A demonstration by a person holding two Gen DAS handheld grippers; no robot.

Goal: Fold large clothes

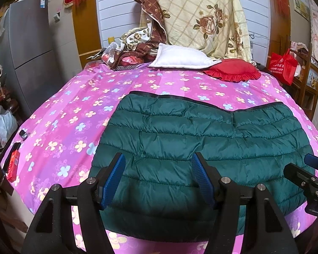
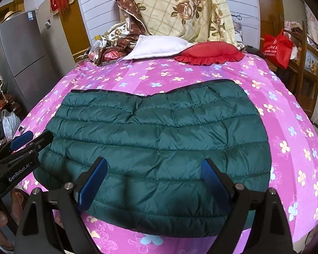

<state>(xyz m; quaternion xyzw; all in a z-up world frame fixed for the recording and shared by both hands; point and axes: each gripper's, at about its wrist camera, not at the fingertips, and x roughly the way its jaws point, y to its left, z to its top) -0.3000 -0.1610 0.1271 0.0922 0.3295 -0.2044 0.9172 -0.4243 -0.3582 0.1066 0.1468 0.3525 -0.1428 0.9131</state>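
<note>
A dark green quilted puffer jacket [image 1: 201, 148] lies folded flat on the pink flowered bed sheet [image 1: 74, 116]; it also shows in the right wrist view [image 2: 154, 139]. My left gripper [image 1: 158, 158] is open and empty, its blue-padded fingers held just above the jacket's near left part. My right gripper [image 2: 153, 165] is open and empty above the jacket's near middle. The right gripper's side shows at the right edge of the left wrist view [image 1: 307, 169]. The left gripper's side shows at the left of the right wrist view [image 2: 23, 146].
A white pillow [image 1: 180, 58], a red frilled cushion [image 1: 233, 71] and a heap of floral bedding [image 1: 201, 14] lie at the bed's head. A grey fridge [image 1: 31, 48] stands left. A red bag [image 1: 283, 65] hangs on a wooden chair at right. A red box [image 1: 12, 165] lies at the bed's left edge.
</note>
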